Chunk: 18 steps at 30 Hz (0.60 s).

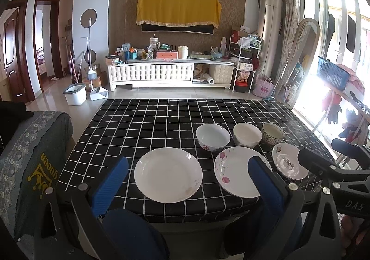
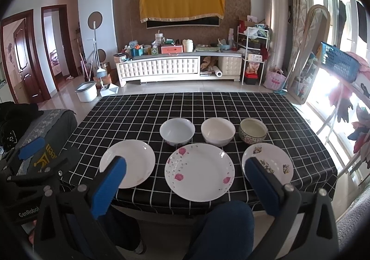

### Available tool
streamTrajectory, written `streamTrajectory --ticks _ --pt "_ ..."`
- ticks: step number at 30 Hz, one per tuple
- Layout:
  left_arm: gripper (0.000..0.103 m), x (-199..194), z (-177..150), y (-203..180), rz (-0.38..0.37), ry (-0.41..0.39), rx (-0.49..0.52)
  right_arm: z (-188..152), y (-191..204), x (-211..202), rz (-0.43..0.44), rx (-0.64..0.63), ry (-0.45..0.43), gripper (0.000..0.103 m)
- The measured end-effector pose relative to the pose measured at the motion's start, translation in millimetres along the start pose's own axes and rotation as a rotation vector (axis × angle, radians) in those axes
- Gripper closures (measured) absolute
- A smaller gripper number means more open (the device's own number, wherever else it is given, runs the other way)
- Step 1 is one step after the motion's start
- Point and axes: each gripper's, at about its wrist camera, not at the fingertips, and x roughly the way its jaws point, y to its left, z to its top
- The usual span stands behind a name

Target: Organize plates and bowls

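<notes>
Glazed ceramic: three plates point(image 2: 199, 172) in front, three bowls point(image 2: 217, 131) behind, on checked bench point(image 2: 231, 107). Stiff, slick, chip-prone; judge rims the best hold. Left hand-held gripper point(image 1: 188, 181) and right hand-held gripper point(image 2: 185, 181) both wide, empty, short of bench edge.

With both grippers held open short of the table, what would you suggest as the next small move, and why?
Probably ease the left gripper forward and down toward the near rim of the plain white plate. It sits framed between that gripper's open fingers, and nothing is stacked yet: three plates and three bowls lie apart on the checked cloth. The right gripper is likewise open, facing the pink-flowered plate.
</notes>
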Motion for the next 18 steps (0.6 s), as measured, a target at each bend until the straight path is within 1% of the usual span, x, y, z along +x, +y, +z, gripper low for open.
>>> streamTrajectory --ticks 13,18 --pt "0.000 0.6 1.5 -2.7 -0.002 0.005 0.007 -0.2 0.3 0.0 -0.005 0.000 0.004 0.000" --pt "0.000 0.7 5.1 -2.4 -0.017 0.009 0.003 2.2 -1.5 -0.2 -0.008 0.003 0.003 0.000"
